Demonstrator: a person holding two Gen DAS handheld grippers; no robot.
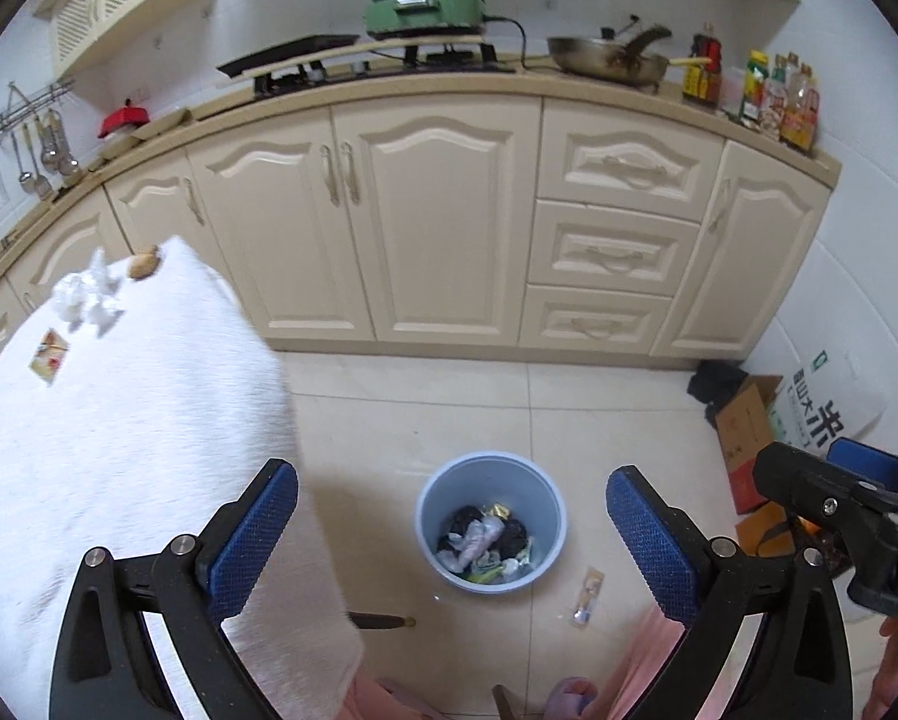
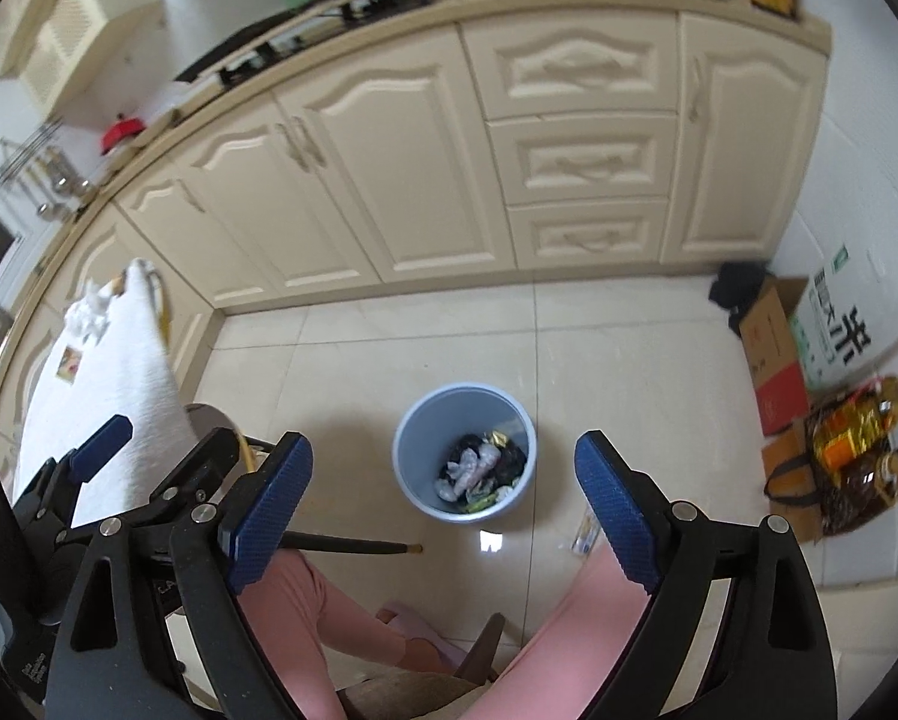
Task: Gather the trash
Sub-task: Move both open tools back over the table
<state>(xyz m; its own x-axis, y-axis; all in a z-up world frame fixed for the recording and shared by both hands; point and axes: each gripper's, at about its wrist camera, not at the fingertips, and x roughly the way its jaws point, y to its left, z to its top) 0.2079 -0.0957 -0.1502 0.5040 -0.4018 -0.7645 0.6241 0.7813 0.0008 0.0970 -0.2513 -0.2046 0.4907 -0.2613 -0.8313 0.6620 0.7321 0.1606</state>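
The blue trash bin (image 1: 490,519) stands on the tiled floor, holding crumpled wrappers; a wrapper (image 1: 586,594) lies just beside it. Crumpled tissues (image 1: 86,297) sit on the cloth-covered counter (image 1: 119,450). Left tongs (image 1: 451,540) and right tongs (image 2: 443,507) gape wide, empty

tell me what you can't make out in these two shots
- Wrapper on the floor: too small to read in the left view; in the right view the right gripper finger hides most of it.
- Bin contents: a jumble, items unclear.
- Tabletop scraps: blurred.
- Bottle labels: too small.
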